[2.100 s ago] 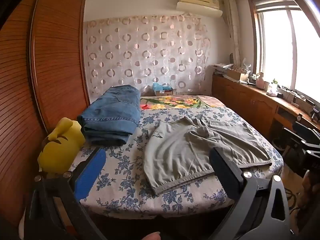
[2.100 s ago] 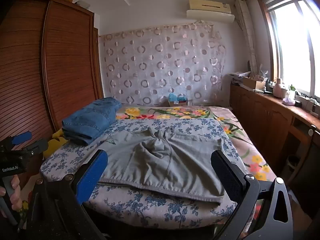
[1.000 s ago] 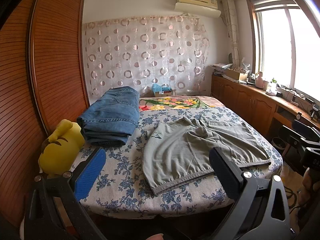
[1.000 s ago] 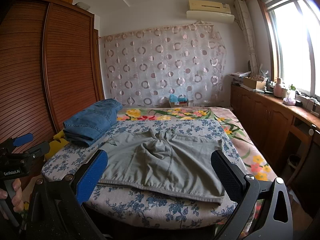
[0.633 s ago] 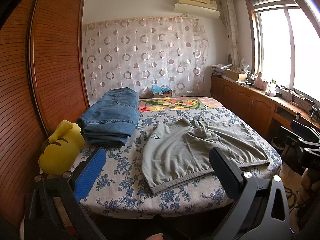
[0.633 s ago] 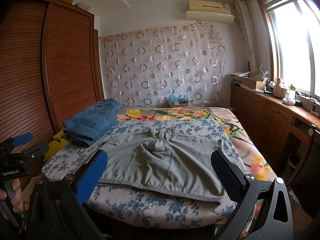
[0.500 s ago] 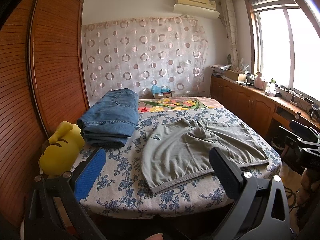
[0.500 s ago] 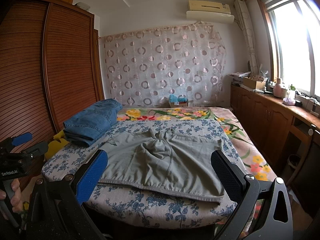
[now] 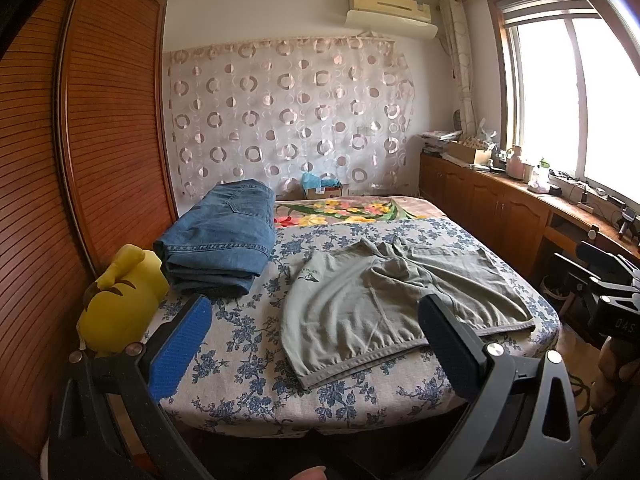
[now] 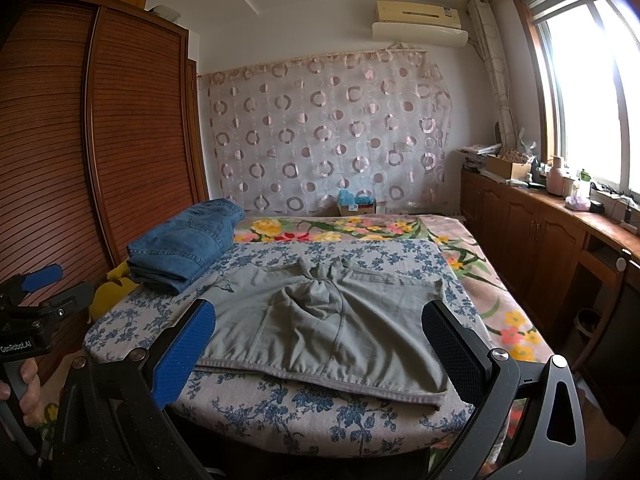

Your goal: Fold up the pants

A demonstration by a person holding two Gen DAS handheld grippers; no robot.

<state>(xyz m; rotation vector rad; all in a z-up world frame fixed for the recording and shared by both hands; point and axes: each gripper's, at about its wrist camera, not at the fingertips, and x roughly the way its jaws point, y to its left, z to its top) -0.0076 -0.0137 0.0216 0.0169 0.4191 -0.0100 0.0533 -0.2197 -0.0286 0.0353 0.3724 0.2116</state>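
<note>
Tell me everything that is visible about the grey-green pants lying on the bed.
The grey-green pants are short, of soft, thin-looking cloth, and lie spread flat and unfolded on the blue-flowered bedcover. The elastic waistband runs along the near edge of the bed, with the legs pointing toward the curtain. The crotch is bunched into wrinkles. A small dark print sits on the leg nearest the folded jeans, which lie apart from the pants. Neither tool touches them: the left tool and right tool are both open.
</note>
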